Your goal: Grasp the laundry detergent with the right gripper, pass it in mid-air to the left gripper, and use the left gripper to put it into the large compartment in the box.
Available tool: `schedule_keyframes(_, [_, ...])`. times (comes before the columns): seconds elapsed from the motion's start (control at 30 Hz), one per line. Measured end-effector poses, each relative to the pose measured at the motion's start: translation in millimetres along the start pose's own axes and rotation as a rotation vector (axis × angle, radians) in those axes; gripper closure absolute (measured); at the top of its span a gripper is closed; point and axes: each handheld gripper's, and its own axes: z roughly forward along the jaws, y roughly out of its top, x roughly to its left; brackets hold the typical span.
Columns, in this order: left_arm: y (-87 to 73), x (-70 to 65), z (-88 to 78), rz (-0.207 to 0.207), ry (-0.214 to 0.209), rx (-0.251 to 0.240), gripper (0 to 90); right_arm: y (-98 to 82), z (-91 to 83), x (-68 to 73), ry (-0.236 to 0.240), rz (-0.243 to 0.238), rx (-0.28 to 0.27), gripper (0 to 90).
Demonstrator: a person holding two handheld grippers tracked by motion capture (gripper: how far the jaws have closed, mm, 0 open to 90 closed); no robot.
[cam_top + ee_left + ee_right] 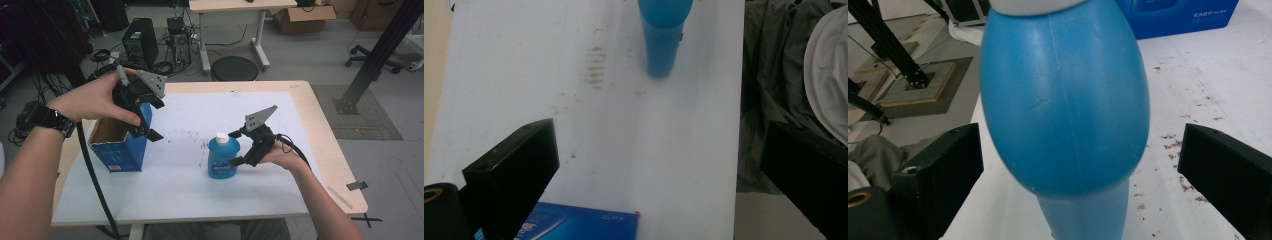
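A blue bottle (pixel 222 159) with a white cap stands upright near the middle of the white-covered table (pixel 200 195). My right gripper (pixel 236 147) is open, one jaw on each side of the bottle (pixel 1063 100), with gaps left and right. A blue carton (pixel 117 145) with its top open stands at the table's left. My left gripper (pixel 152 119) is open just above the carton's right edge. In the left gripper view the carton's blue face (pixel 584 225) lies below the wide-apart jaws and the bottle (pixel 664 35) stands farther off.
Small brown specks (pixel 594 65) dot the sheet between carton and bottle. Black tape (pixel 356 185) sits on the table's bare right corner. Beyond the far edge are a round black stool (pixel 234 67), a computer tower (pixel 140 42) and a black slanted post (pixel 380 55).
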Motion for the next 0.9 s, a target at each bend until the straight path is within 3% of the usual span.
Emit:
schedule_keyframes(0.33, [-1.4,-0.1,0.4,0.0,-0.003,-0.005,3.5,-4.7,15.4,0.0,0.006,-0.005,-0.014,6.1])
schedule_keyframes(0.9, [-2.4,-0.3,1.0,-0.001,-0.004,-0.007,3.6,-6.3,23.3,-1.4,0.022,-0.007,-0.028,13.9])
